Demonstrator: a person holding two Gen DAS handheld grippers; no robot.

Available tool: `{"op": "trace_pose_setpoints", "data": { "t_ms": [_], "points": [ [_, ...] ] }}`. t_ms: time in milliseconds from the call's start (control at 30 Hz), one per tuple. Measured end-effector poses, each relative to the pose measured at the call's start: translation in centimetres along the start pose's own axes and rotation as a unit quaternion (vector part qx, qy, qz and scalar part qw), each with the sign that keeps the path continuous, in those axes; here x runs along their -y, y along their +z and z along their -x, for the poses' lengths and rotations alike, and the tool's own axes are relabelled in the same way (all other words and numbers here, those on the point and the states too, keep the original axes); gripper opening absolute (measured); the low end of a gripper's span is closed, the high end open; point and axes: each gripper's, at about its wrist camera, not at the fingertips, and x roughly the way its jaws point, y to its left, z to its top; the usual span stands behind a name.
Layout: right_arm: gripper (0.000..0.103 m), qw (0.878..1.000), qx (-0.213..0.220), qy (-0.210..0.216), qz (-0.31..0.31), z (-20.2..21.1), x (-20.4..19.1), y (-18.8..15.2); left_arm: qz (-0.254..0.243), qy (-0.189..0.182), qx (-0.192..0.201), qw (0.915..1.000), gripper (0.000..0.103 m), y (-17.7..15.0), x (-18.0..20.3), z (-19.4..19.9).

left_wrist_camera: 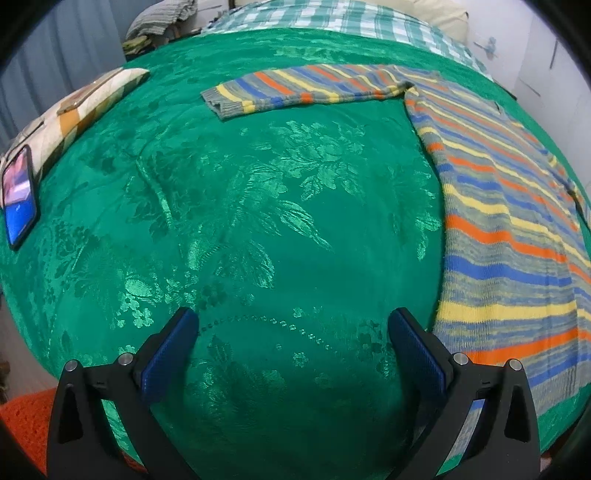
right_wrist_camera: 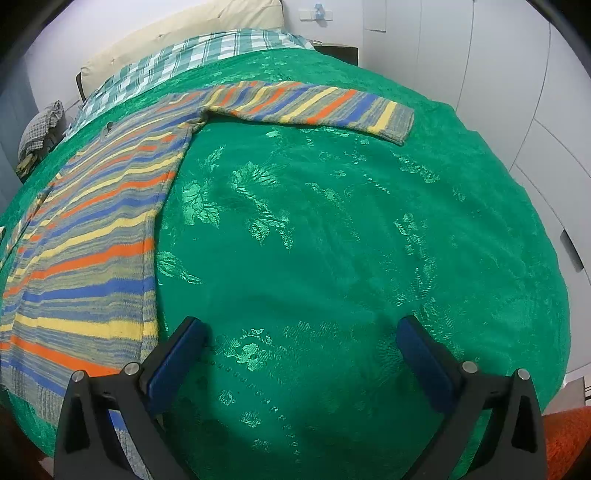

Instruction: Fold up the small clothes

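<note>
A small striped knit sweater (left_wrist_camera: pixel 509 229), in grey, blue, yellow and orange, lies flat on a green patterned bedspread (left_wrist_camera: pixel 258 229). In the left wrist view its body fills the right side and one sleeve (left_wrist_camera: pixel 295 90) stretches left at the back. In the right wrist view the sweater (right_wrist_camera: pixel 85 251) lies on the left, its other sleeve (right_wrist_camera: pixel 314 105) reaching right. My left gripper (left_wrist_camera: pixel 293 317) hangs open over bare bedspread just left of the sweater's hem. My right gripper (right_wrist_camera: pixel 303 325) is open over bare bedspread (right_wrist_camera: pixel 332 240) just right of the hem. Nothing is between either pair of fingers.
A phone (left_wrist_camera: pixel 18 195) with a lit screen leans against a patterned cushion (left_wrist_camera: pixel 81 110) at the left edge of the bed. A checked blanket (left_wrist_camera: pixel 332 18) and a cream pillow (right_wrist_camera: pixel 177 40) lie at the head. White cupboard doors (right_wrist_camera: pixel 517 92) stand to the right.
</note>
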Motion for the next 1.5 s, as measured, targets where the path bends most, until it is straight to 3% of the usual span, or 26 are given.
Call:
{"op": "trace_pose_setpoints", "data": {
  "t_ms": [1500],
  "points": [
    [0.103, 1.0, 0.005, -0.012, 0.007, -0.13, 0.06, 0.32, -0.014, 0.008, 0.004, 0.9999, 0.103, -0.09, 0.22, 0.02]
  ]
}}
